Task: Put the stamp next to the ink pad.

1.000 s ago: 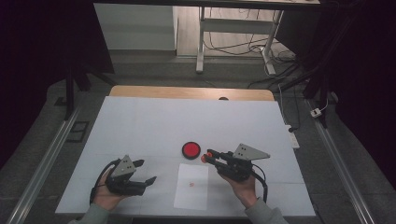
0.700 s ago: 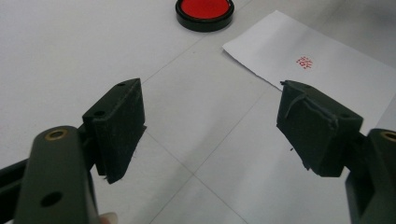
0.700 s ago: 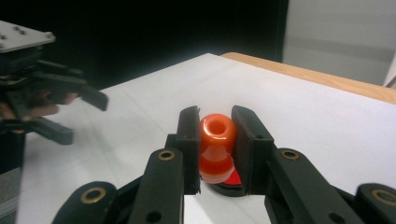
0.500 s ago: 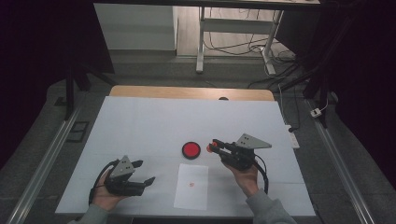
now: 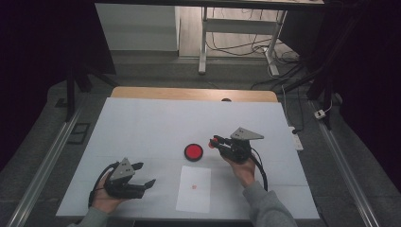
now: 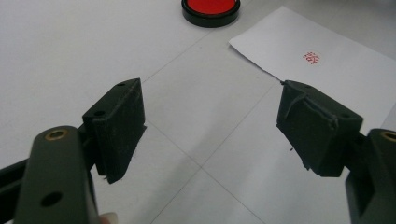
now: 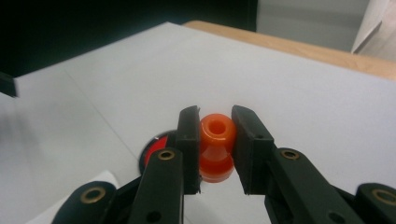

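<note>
My right gripper (image 5: 214, 141) is shut on a small orange-red stamp (image 7: 215, 145), held above the table just right of the round red ink pad (image 5: 193, 152). In the right gripper view the stamp (image 7: 215, 145) sits squeezed between the two black jaws, with the ink pad (image 7: 152, 150) partly hidden behind the left jaw. A white sheet of paper (image 5: 194, 188) with a small red stamped mark lies in front of the pad. My left gripper (image 5: 144, 176) rests open near the front left of the table, nothing between its jaws. The paper (image 6: 322, 51) and ink pad (image 6: 211, 6) lie ahead of it.
The white table cover (image 5: 142, 127) has bare room at the back and left. A strip of wooden tabletop (image 5: 189, 93) runs along the far edge. Beyond it stand desk legs and cables on the floor.
My right gripper has carried the stamp away from over the paper, back and to the right, and now holds it beside the ink pad. The left gripper has stayed put.
</note>
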